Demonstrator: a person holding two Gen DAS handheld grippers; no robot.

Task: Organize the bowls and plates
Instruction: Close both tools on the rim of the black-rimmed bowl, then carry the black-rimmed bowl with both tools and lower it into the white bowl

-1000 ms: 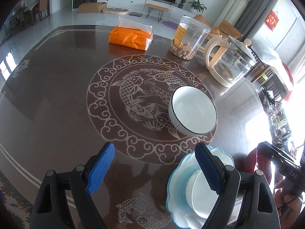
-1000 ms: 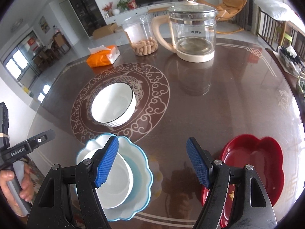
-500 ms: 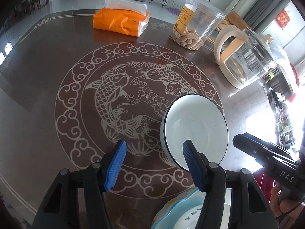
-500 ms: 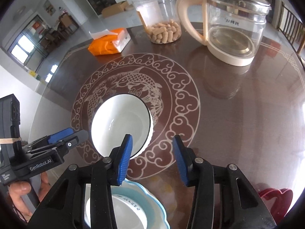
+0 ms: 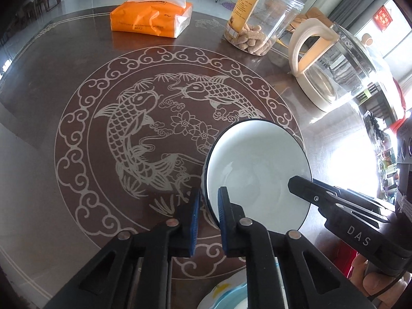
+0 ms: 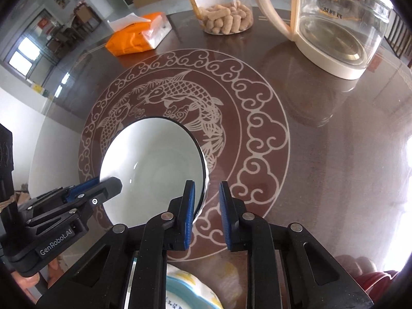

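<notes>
The left gripper [image 5: 207, 195] is seen pinched on the near-left rim of the white bowl [image 5: 257, 170], one blue pad inside the wall and one outside; its jaws have just been closing. The bowl is found upright on the carp medallion of the brown table [image 5: 51, 180], apart from the other crockery. The right gripper [image 6: 206, 184] is set astride the near-right rim, its jaws narrowed by closing, yet a strip of table is seen between the outer pad and the wall, so no firm grip is judged there. Nearer the person, a pale blue scalloped plate [image 6: 190, 293] is partly seen. At far right the edge of a red dish [image 6: 381, 283] is left alone. The task is judged early: lifting and stacking are still to be done.
</notes>
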